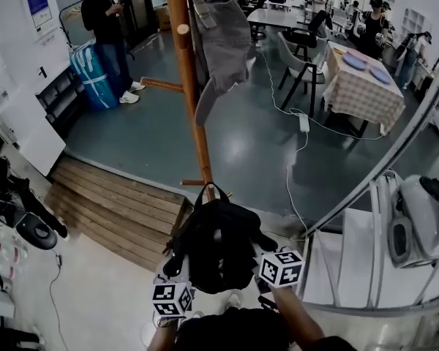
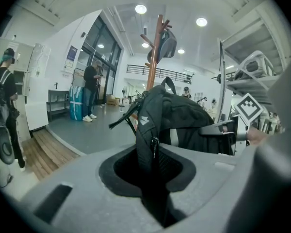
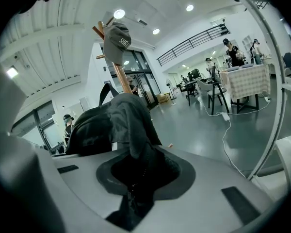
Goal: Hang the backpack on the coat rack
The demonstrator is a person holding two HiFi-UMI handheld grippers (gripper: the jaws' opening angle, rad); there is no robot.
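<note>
Both left gripper [image 2: 153, 178] and right gripper [image 3: 135, 181] clamp the backpack [image 1: 216, 243] between them.

Black backpack [image 1: 216, 243] is up off the floor, upright with its top loop standing, its fabric clamped on one side in the left tool [image 2: 153, 178] and on the other in the right tool [image 3: 136, 178]. It sits low, near the foot of the coat rack [image 1: 194, 108], not yet on any peg. The rack is a tall wooden pole with short pegs, grey clothing [image 1: 223, 39] draped up top.
</note>
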